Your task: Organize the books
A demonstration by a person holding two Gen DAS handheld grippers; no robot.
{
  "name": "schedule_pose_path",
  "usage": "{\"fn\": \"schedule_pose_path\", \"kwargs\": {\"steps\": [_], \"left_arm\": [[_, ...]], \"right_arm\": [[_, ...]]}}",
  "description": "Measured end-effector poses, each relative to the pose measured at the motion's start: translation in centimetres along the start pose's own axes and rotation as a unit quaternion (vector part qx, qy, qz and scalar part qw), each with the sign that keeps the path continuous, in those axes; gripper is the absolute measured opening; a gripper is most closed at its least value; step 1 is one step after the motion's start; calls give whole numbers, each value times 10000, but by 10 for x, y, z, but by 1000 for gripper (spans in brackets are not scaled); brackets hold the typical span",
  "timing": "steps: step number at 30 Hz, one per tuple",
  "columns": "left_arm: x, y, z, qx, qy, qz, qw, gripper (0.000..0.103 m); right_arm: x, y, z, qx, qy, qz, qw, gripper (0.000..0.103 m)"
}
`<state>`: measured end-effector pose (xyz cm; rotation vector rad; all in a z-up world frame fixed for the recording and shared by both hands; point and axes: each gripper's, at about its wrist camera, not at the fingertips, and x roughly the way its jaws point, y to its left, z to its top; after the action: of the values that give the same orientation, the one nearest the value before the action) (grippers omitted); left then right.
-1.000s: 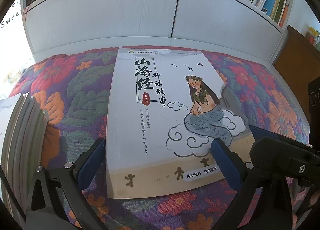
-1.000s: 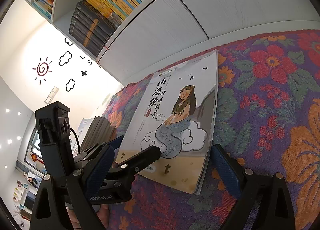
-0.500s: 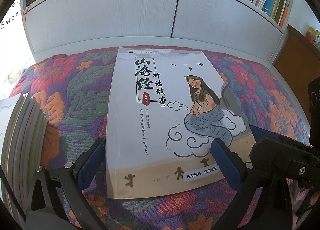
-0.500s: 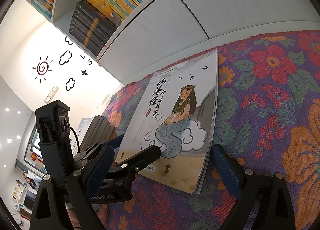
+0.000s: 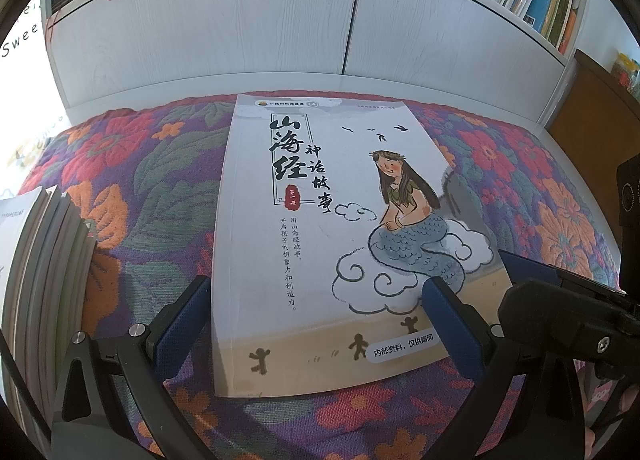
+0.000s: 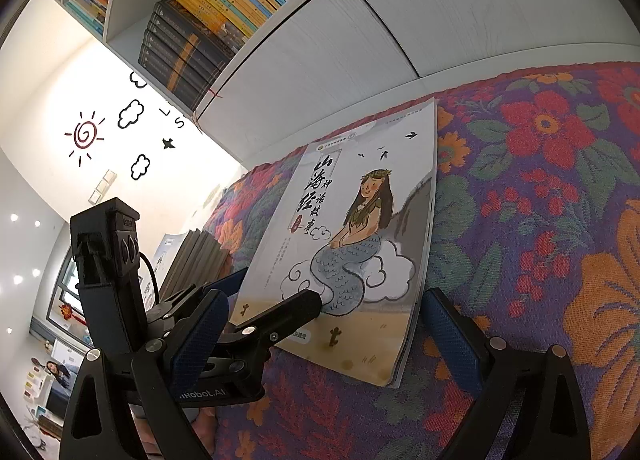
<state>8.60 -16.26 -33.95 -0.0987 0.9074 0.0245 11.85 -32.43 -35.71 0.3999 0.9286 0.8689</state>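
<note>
A white picture book (image 5: 320,220) with a mermaid on its cover lies flat on the floral cloth (image 5: 152,180). My left gripper (image 5: 318,324) is open at the book's near end, with one blue pad just off the spine edge and the other over the cover. In the right wrist view the same book (image 6: 360,228) lies ahead. My right gripper (image 6: 326,340) is open around the book's near right corner, its right pad on the cloth beside the page edge. The left gripper (image 6: 256,300) shows there too, one finger lying over the cover.
A stack of grey-spined books (image 5: 40,280) stands at the left edge of the cloth, also visible as the stack (image 6: 196,256). White cabinet doors (image 5: 352,20) rise behind, with filled bookshelves (image 6: 208,12) above. Brown wooden furniture (image 5: 592,108) stands at the right.
</note>
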Motion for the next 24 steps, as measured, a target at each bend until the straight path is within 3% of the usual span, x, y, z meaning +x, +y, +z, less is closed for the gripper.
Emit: {"fn": "schedule_pose_path", "kwargs": {"steps": [17, 24], "left_arm": [[-1, 2, -1, 2, -6, -29, 10000, 102], [-3, 1, -3, -17, -9, -35, 10000, 102]], "right_arm": [[1, 1, -2, -93, 39, -76, 9999, 97], [4, 2, -1, -239, 137, -38, 9996, 102]]}}
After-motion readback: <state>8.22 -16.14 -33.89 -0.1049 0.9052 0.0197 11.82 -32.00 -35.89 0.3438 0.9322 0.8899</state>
